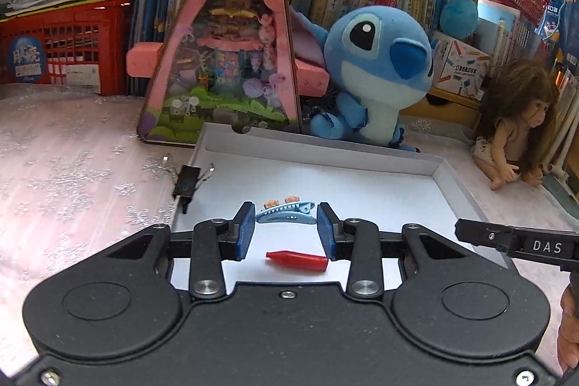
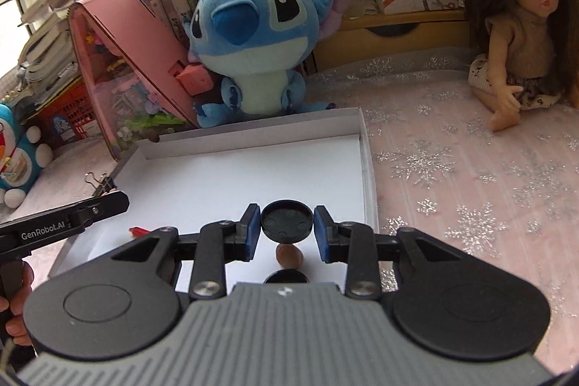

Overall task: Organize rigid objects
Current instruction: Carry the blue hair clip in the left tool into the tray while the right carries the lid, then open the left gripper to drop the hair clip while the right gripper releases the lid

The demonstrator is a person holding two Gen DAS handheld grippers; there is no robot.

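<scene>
**Both grippers carry small items over the white tray**

The left gripper (image 1: 286, 228) holds a light-blue shark-shaped hair clip (image 1: 284, 215) between its 2 blue pads (image 1: 245, 227). The clip lies crosswise in the gap, its ends meeting the pads, and the jaws stand only as wide as the clip is long. It hangs above the white floor of the shallow white tray (image 1: 362, 154). Below the jaws, on the tray floor, lies a red cone-shaped cap (image 1: 297, 261), closer to the gripper body than the clip and just under the right-hand pad.

The right gripper (image 2: 287, 227) is narrowed onto a round black lid (image 2: 287, 221), pinched by its rim between the 2 pads, its hollow side facing the camera. Under it, on the tray (image 2: 253, 129), sits a small brown nut-like piece (image 2: 288, 257), and closer still another round black piece (image 2: 286, 277), partly hidden by the gripper body.

A black binder clip (image 1: 186, 183) sits at the tray's left edge. Behind the tray, on the pink snowflake cloth (image 2: 470, 176), stand a blue Stitch plush (image 1: 376, 67) and a pink triangular dollhouse (image 1: 231, 42); a long-haired doll (image 2: 514, 35) sits to the right.
</scene>
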